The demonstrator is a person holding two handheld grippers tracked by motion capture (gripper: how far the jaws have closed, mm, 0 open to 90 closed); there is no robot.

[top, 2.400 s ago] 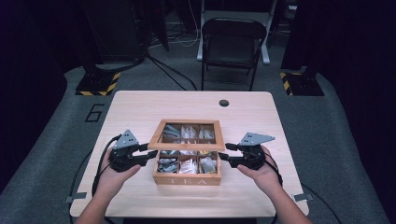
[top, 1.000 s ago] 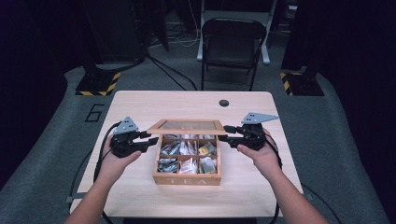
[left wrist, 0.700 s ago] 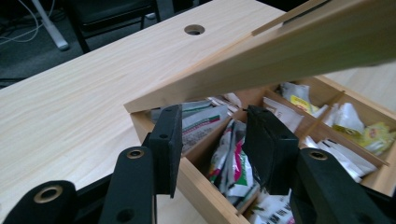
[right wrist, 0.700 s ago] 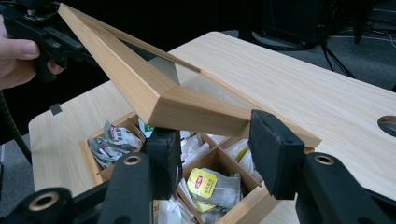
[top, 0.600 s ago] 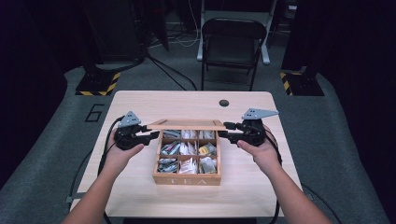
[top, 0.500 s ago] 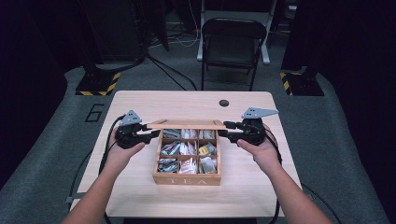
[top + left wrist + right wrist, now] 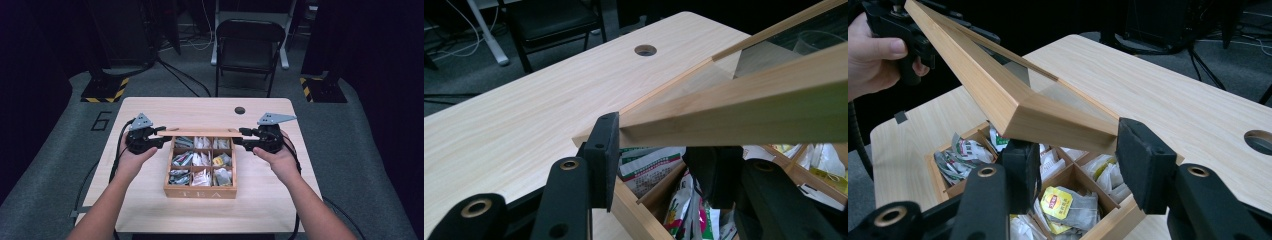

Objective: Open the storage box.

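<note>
nearest us on the table (image 7: 150, 210) stands the wooden tea box (image 7: 201, 191), its front wall lettered and its nine compartments showing paper tea bags (image 7: 223, 160), one of them yellow. the lid (image 7: 200, 133) is raised above the far row, hinged along the back, with its long axis running side to side between our two hands. our left gripper (image 7: 161, 142) is clenched on the lid's left end: in the left gripper view one pad (image 7: 605, 150) presses the frame's side and the other sits under it. our right gripper (image 7: 240, 137) has the lid's right corner between its pads (image 7: 1148, 167) in the right gripper view, though we cannot tell if both pads truly press, as a sliver of gap seems to show. each hand sits at its own end, equally near, so we judge the next swing must turn evenly about the back edge. beyond the box the table has a round cable hole (image 7: 240, 110), and farther off stands a dark chair (image 7: 247, 42).
</note>
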